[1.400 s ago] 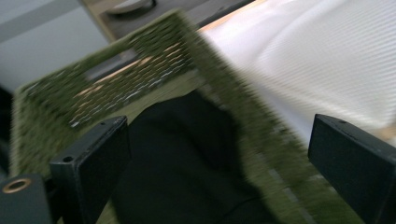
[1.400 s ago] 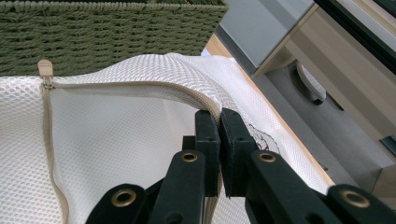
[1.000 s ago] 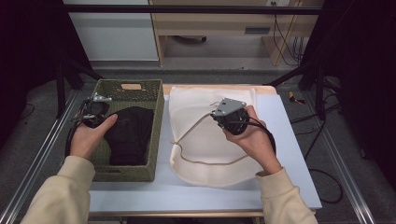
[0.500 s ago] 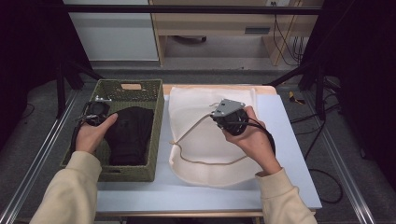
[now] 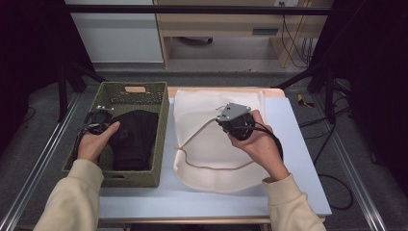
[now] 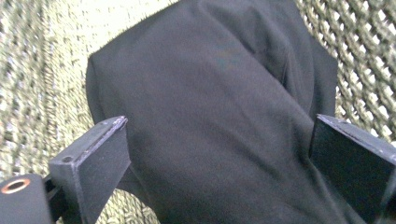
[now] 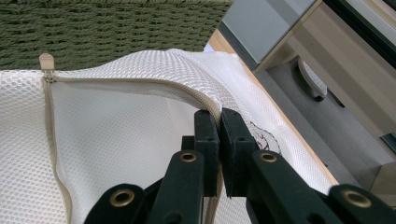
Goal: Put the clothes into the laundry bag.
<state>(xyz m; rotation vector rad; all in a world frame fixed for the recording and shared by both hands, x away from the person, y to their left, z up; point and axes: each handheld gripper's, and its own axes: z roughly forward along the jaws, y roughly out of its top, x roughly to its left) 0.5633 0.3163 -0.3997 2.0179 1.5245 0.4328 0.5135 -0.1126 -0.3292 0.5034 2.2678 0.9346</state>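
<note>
Tongs at work: right tongs [image 7: 218,122] clenched on the mesh laundry bag [image 5: 211,144], left tongs [image 6: 219,154] released over the black garment [image 6: 210,107].

The right pair pinches the bag's zippered edge [image 7: 140,84] and lifts it, likely to keep the mouth open on the desk [image 5: 298,144]. The left pair, jaws wide apart, straddles the garment lying in the green woven basket [image 5: 161,115], placed for a grab.

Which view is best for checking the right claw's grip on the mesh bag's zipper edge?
Right gripper view: the right claw is shut on the mesh bag at its zipper edge, seen close. High view shows the bag flat beside the basket, the grip hidden under the hand.
</note>
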